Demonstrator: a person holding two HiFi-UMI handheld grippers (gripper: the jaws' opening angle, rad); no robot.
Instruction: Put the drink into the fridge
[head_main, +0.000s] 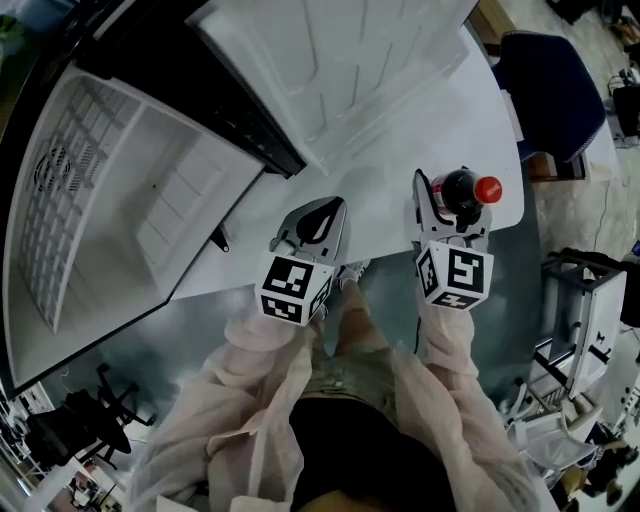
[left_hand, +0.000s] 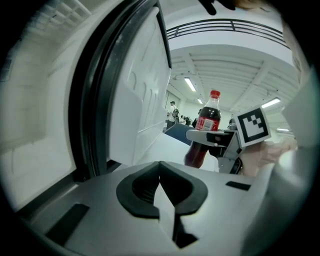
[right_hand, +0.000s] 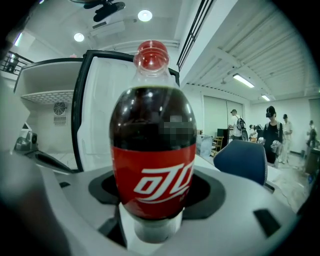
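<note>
Carriage of the bottle (right_hand: 152, 145) to the open fridge (head_main: 150, 190) is, I judge, the step in hand, and it wants a steady, level hold. The right gripper (head_main: 446, 205) has its claw spread wide and pinching the bottle round the body just under the label, as the left gripper view shows. A grip that low leaves a tall top free to sway, so the pinch should stay firm and the bottle upright all the way. The bottle is over the near right part of the white table (head_main: 450, 110), well apart from the fridge cavity at the left, whose door (head_main: 330, 70) stands swung open on the far side. The left gripper (head_main: 325, 215) lies between bottle and cavity, its claw pressed together with nothing in it. It would do well to draw aside, or to steady the door. The path should clear the dark door seal, and the base should sit flat on a shelf before the claw lets go. The bottle is clear plastic filled with dark cola up to the shoulder. It has a red cap, an empty clear neck, and a red label with white lettering.
</note>
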